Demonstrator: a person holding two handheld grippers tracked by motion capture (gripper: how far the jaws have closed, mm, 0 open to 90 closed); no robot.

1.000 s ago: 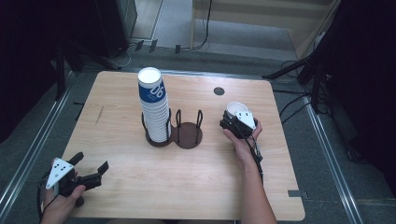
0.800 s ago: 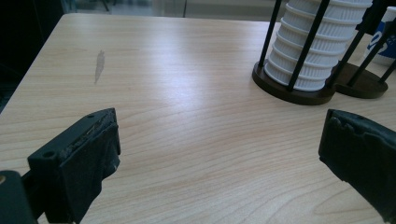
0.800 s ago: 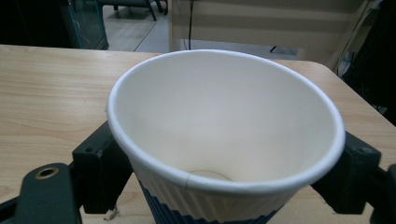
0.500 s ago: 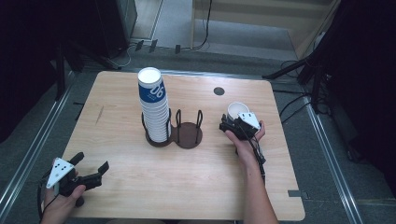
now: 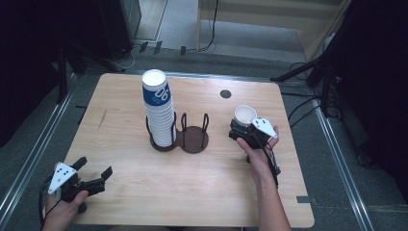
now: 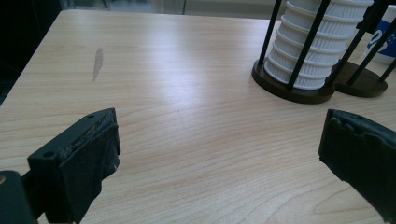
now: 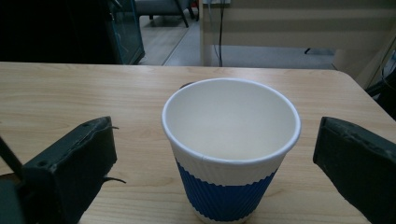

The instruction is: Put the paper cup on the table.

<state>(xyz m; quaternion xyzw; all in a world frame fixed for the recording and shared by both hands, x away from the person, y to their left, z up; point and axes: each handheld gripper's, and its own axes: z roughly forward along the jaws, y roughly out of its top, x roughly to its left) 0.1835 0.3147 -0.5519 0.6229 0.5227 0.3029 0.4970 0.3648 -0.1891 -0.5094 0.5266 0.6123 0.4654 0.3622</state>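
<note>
Nearest the person, the left tool [image 5: 91,179] rests low at the front left corner of the counter [image 5: 144,202], its jaws spread wide with bare wood between them. Farther in and to the right, the right tool [image 5: 239,131] is also spread open, its jaws standing either side of a paper cup [image 7: 231,149] without touching it. The cup stands upright on the counter, white with a blue band. Beyond, near the middle, a dark double holder [image 5: 192,142] carries a tall stack of cups [image 5: 159,113] in its left ring.
</note>
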